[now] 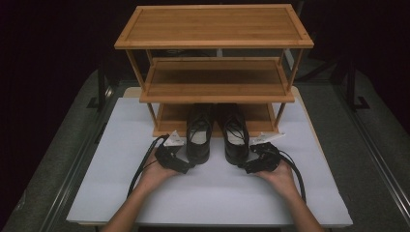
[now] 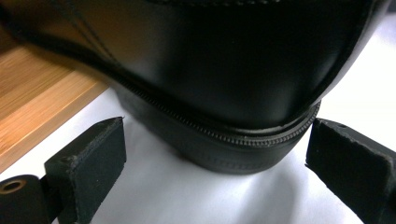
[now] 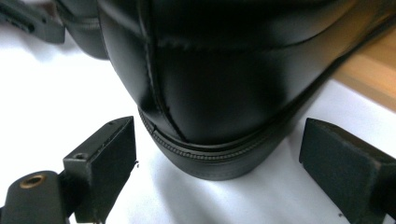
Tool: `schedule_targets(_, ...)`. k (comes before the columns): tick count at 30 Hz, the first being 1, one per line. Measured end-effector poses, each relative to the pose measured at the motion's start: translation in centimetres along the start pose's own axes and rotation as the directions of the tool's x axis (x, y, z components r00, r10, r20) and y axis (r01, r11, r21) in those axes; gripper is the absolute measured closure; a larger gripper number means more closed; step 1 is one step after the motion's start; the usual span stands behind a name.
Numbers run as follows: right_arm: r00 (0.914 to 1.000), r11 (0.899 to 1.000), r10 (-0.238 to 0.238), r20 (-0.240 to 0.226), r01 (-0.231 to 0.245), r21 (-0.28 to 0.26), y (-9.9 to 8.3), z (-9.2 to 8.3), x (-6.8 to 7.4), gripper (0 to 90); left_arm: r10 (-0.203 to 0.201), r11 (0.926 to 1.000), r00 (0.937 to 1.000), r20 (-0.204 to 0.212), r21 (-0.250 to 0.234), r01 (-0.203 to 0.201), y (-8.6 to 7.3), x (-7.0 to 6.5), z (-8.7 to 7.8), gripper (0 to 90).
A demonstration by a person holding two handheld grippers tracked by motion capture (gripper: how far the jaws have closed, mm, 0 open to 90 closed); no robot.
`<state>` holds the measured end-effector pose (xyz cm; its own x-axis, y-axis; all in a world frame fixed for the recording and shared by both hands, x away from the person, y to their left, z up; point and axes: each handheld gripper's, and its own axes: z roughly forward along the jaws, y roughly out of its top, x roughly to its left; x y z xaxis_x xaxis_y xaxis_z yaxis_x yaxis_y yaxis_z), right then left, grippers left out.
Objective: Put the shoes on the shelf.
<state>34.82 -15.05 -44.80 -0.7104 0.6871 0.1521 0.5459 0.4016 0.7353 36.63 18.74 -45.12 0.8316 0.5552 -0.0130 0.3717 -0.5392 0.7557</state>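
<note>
Two black leather shoes stand side by side on the white board (image 1: pixel 212 193), heels toward me and toes reaching over the bottom tier of a bamboo rack (image 1: pixel 215 29). My left gripper (image 1: pixel 186 167) sits low at the heel of the left shoe (image 1: pixel 198 133). In the left gripper view that heel (image 2: pixel 224 60) lies between the spread pads of the left gripper (image 2: pixel 217 154), which is open. My right gripper (image 1: pixel 246 167) is at the heel of the right shoe (image 1: pixel 235 133). The right gripper (image 3: pixel 222 158) is open, its pads standing clear on either side of the heel (image 3: pixel 224 70).
The three-tier rack stands at the back of the board, with its middle shelf (image 1: pixel 215 79) overhanging the shoes' toes. The bottom tier's wooden edge (image 2: pixel 42 107) runs close beside the left shoe. Dark grey floor and metal rails flank the board.
</note>
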Motion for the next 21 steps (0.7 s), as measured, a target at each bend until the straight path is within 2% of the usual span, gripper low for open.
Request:
schedule_targets(2, 0.9999, 1.0, -0.01, -0.011, 0.01, 0.021, -0.1, 0.6, 0.0, 10.5, 0.006, 1.0, 1.0, 0.005, -0.002, -0.006, 0.1, -0.1, 0.3, 4.7)
schedule_targets(4, 0.9999, 0.999, -0.016, -0.001, 0.016, 0.034, -0.1, 0.9, 0.1, 10.3, 0.019, 0.9998, 0.9998, 0.004, 0.004, -0.019, 0.3, -0.2, 0.4, 5.1)
schedule_targets(7, 0.9999, 1.0, -0.009, -0.009, 0.01, 0.024, 0.0, 1.1, 0.2, 10.7, 0.02, 0.9998, 0.9998, -0.003, 0.003, -0.02, 0.6, -0.4, 0.6, 4.7)
schedule_targets(12, 0.9996, 1.0, -0.024, -0.015, 0.024, 0.012, 0.4, 1.7, 0.9, 13.6, 0.017, 0.9999, 0.9998, 0.006, -0.003, -0.017, 0.9, -0.8, 1.1, 5.6)
schedule_targets(14, 0.9995, 1.0, -0.024, -0.023, 0.024, -0.004, 0.6, 1.9, 1.2, 13.8, 0.026, 0.9996, 0.9997, 0.005, 0.008, -0.026, 1.0, -0.9, 1.2, 6.3)
schedule_targets(16, 0.9993, 0.999, -0.037, 0.006, 0.037, 0.0, 0.9, 2.2, 1.6, 13.8, 0.03, 0.9994, 0.9995, -0.005, 0.017, -0.03, 1.0, -0.9, 1.4, 6.1)
schedule_targets(21, 0.9999, 1.0, -0.013, 0.006, 0.013, -0.017, 0.8, 2.2, 1.6, 15.7, 0.02, 0.9996, 0.9997, -0.01, 0.02, -0.02, 1.0, -0.9, 1.4, 7.8)
